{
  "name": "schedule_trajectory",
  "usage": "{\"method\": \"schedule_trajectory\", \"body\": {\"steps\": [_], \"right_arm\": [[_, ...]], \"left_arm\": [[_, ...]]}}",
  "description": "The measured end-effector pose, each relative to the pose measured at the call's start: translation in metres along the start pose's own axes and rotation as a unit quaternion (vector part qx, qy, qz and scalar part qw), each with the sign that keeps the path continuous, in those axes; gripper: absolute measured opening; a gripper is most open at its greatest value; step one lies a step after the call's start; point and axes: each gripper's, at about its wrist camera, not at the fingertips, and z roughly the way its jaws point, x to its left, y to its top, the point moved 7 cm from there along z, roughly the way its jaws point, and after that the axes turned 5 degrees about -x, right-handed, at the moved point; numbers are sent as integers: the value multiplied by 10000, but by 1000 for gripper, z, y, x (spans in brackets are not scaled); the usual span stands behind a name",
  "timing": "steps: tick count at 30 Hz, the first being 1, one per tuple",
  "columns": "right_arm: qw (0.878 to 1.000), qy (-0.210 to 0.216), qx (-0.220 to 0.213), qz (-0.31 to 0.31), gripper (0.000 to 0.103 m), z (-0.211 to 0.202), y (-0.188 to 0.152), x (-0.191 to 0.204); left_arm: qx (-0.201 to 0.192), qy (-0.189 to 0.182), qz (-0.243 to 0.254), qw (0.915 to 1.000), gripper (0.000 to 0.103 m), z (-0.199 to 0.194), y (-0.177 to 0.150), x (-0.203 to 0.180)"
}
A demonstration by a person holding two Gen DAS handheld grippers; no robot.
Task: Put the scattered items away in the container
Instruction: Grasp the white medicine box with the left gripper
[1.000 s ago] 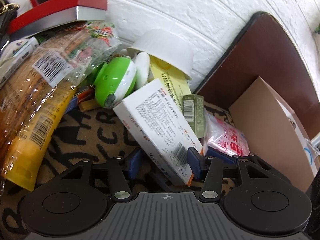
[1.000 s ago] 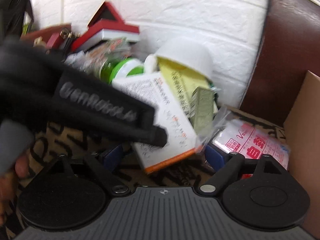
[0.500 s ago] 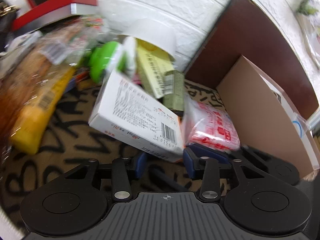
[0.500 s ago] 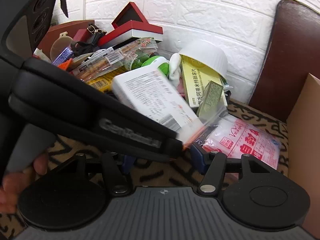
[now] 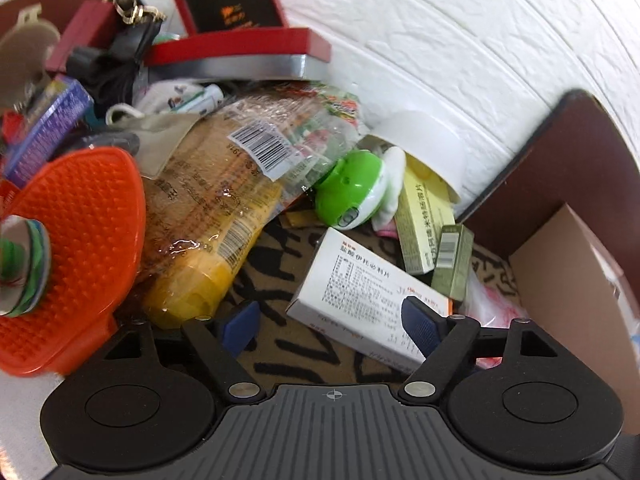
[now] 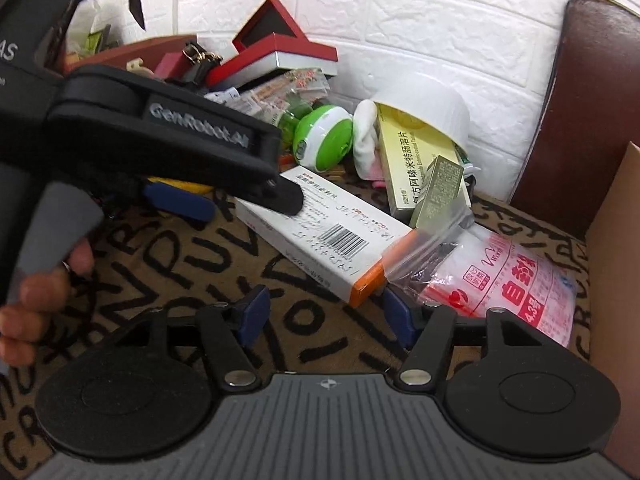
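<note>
Left wrist view shows us the biggest shapes first: a white embossed brick-pattern wall (image 5: 460, 40), a dark brown padded panel (image 5: 568, 152) and a plain cardboard container (image 5: 568, 280) standing at the right edge. Under everything lies a tan cloth printed with black letters (image 5: 280, 352). We see a long crinkled clear plastic snack bag (image 5: 224, 208) with barcodes leaning over it, beside an orange nubbed rubber brush (image 5: 76, 248). A glossy red gift box (image 5: 248, 52) sits at the back of the heap, and a white bowl (image 5: 424, 148) lies tipped on its side. A flat white cardboard medicine box (image 5: 360, 292) with fine print lies on the cloth, just short of the container and outside it. Beyond it we note a round shiny green-and-white gadget (image 5: 352, 192). The left hand-held gripper (image 5: 332, 324) has just been opening; its blue pads stand wide, clear of the box. In the right wrist view, our right hand-held gripper (image 6: 324, 312) gapes too, holding nothing, the box's orange end (image 6: 368, 284) just ahead of it.
</note>
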Motion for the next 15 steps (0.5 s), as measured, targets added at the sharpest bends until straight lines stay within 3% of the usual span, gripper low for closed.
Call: {"method": "schedule_trajectory", "body": {"steps": [7,11,15], "right_arm": [[9998,9,9,193,71,15,7,-10],[9998,-37,4,214,64,9,5,-11],[9997,-75,53,214,63,-1,0,-8]], "left_arm": [[217,-45,719,9972,89,16,-5,-25],[218,149,1235,9920,83,13,-16,-30],[289,189,1286,9911,82,1,-26,-35]]}}
